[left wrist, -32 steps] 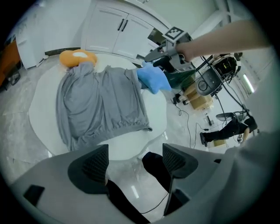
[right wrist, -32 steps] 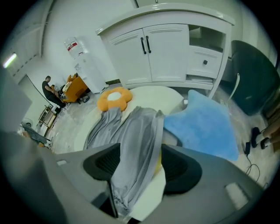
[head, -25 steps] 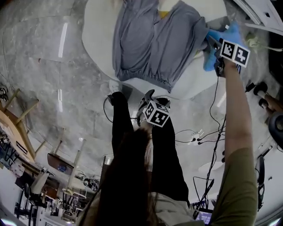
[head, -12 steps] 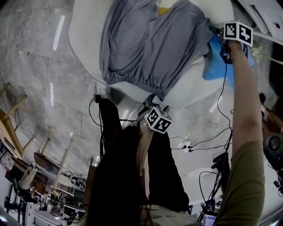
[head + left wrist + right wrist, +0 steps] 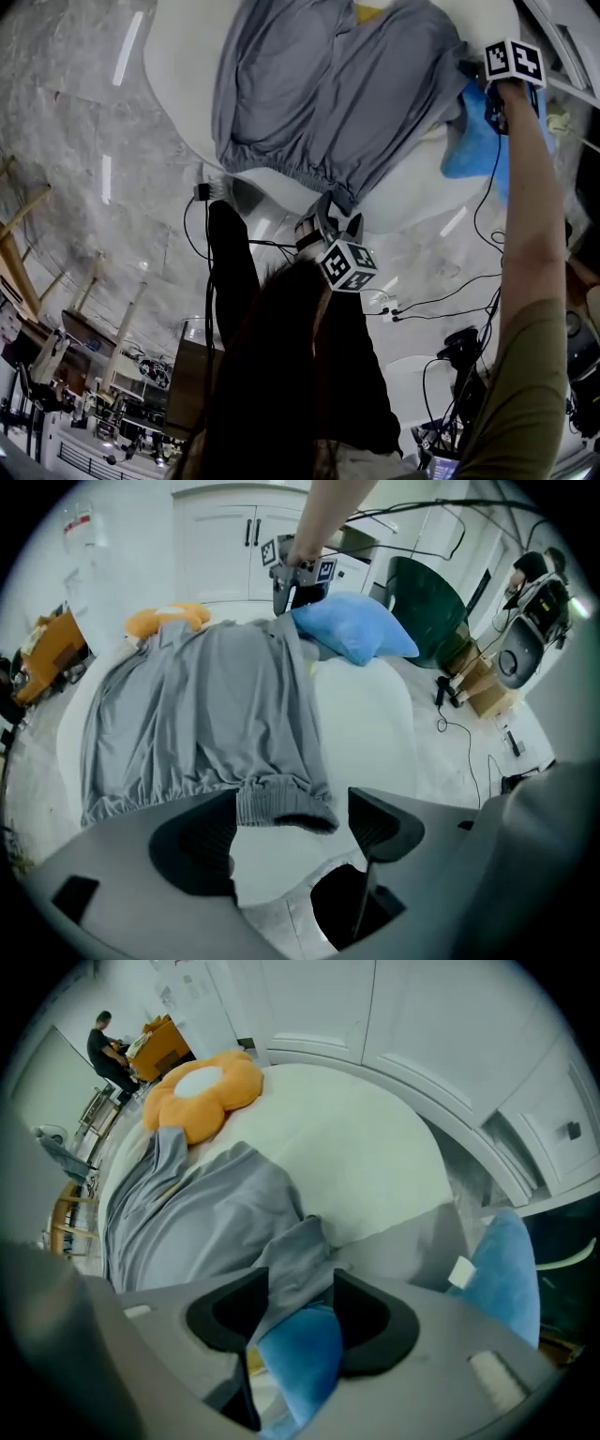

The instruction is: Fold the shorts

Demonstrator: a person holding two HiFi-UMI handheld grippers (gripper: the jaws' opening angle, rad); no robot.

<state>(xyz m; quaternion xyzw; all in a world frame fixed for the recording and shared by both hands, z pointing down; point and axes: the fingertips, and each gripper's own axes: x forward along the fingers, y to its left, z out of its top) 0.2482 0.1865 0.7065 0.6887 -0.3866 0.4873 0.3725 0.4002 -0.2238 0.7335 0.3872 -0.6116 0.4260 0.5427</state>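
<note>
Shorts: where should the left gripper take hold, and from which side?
The ribbed corner of the shorts, from above on the person's side. It is thick, lies nearest the table rim and looks lifted, so the open left gripper can straddle it.

The grey, soft-fabric shorts [image 5: 319, 84] lie spread flat and wrinkled. 1 ribbed, gathered corner sits between the parted jaws of the left gripper [image 5: 291, 808]. The opposite corner rises between the jaws of the right gripper [image 5: 300, 1288], which have just been closing.
</note>
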